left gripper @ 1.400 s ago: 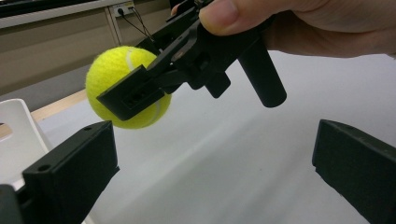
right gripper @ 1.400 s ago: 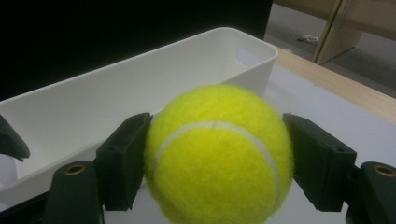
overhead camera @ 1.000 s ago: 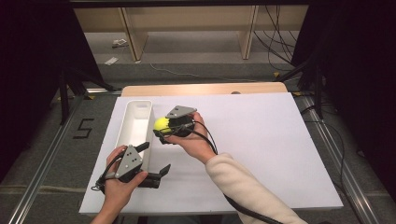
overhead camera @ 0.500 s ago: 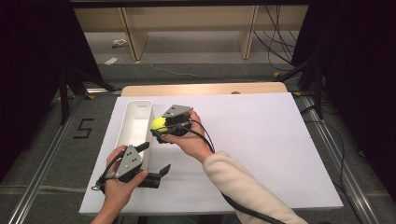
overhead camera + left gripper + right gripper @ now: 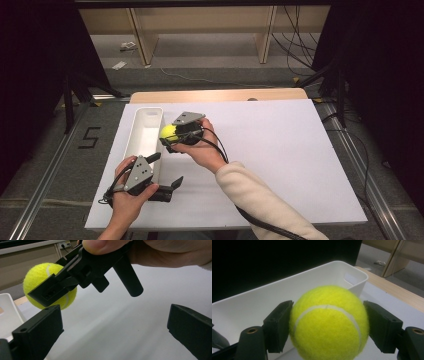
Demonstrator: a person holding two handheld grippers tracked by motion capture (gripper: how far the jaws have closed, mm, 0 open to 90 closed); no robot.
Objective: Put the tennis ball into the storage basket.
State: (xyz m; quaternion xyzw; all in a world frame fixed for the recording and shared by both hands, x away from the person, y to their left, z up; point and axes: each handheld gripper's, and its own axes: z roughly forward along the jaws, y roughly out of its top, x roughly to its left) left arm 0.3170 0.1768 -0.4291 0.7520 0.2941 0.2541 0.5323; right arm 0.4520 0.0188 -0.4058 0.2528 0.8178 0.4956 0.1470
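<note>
Beyond the clamped tennis ball [image 5: 328, 322], the right gripper view reveals the white bin [image 5: 262, 305].

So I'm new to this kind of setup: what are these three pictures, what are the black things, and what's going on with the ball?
A person sits at a table covered in white and holds a hand tool with two black jaws in each hand. The high view looks down from above. The other two pictures come from small cameras riding on each tool, looking along its jaws. The right gripper is clamped on a yellow tennis ball and holds it just beside a long white bin at the table's left side. The left gripper rests lower down near the bin's near end, jaws apart and holding nothing; its own view shows the ball from below.
</note>
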